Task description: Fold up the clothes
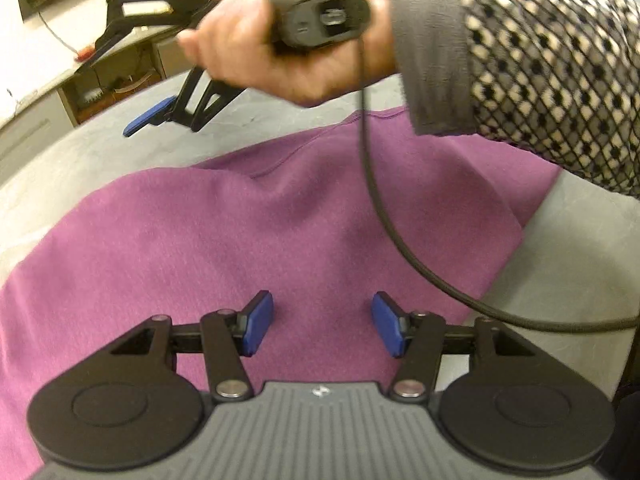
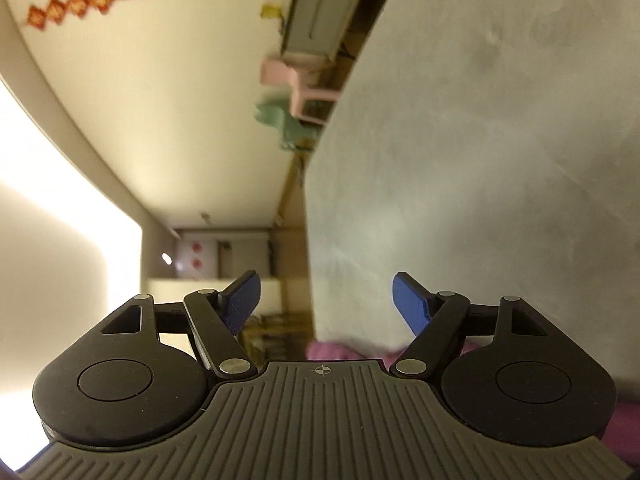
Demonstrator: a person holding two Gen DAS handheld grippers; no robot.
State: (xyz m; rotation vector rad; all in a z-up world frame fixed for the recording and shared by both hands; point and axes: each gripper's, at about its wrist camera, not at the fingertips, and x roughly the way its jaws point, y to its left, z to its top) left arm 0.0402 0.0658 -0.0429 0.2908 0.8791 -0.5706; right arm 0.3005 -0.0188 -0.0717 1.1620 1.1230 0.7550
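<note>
Left wrist view: magenta fleece garment lying broad and mostly flat on the pale grey tabletop, with a stitched seam curving across the far part. Left gripper poised just over the near middle of the cloth, blue pads spread apart, nothing between them. Beyond it, a hand in a black-and-cream patterned sleeve carrying the second tool above the far hem, with a black cable drooping across the fabric.

Right wrist view: right gripper likewise parted and empty, rolled onto its side, facing along bare tabletop with only a sliver of magenta at the bottom edge.

Layout consistent with either a garment spread out for folding or one laid down between folds; not decidable from these views.

Judged good practice for any grasp here:
- Seize at a hem or corner, not mid-panel, to avoid bunching the soft pile
- Pinch the full thickness of the edge, both pads well past the hem
- Level the rolled gripper before descending
- Lift both ends together, at equal height, to lay a straight crease
- Keep the cable off the cloth, a probable snag
</note>
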